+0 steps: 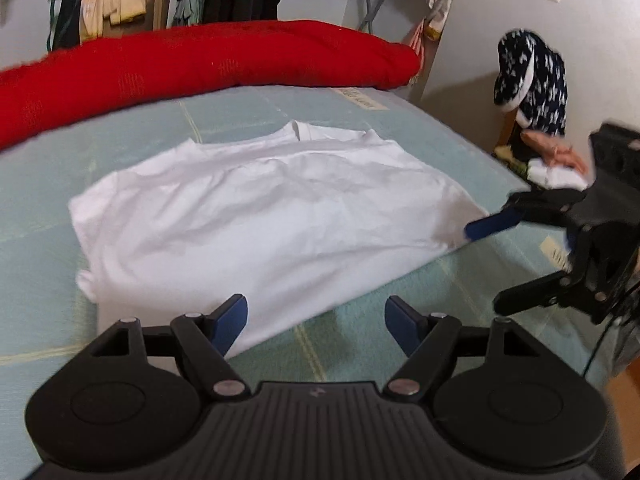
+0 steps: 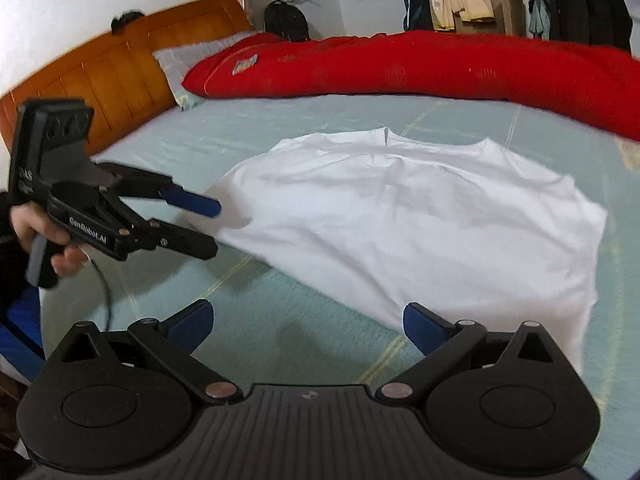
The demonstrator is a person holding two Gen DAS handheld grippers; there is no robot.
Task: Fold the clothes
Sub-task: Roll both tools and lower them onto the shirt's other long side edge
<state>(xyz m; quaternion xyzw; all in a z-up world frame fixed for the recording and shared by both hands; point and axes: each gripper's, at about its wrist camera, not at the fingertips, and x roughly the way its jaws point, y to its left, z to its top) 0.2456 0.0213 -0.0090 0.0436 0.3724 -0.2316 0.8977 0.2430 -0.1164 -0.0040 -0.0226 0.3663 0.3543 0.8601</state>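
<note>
From your left wrist, the white shirt [image 1: 264, 216] lies flat on the bed [image 1: 460, 320]. Your left tool [image 1: 316, 322] gapes wide, holding nothing, over the shirt's near edge. Your right tool [image 1: 496, 268], cut off at the frame edge, is blurred.

From your right wrist, "GenRobot.AI" reads on the left tool. Your right tool [image 2: 306, 326] stands wide, empty, over bare sheet.

My left tongs [image 2: 208, 226] carry "GenRobot.AI" in white along the black body. Other white letters higher on them, and labels on my bed [image 1: 362, 98], are too blurred to read.
</note>
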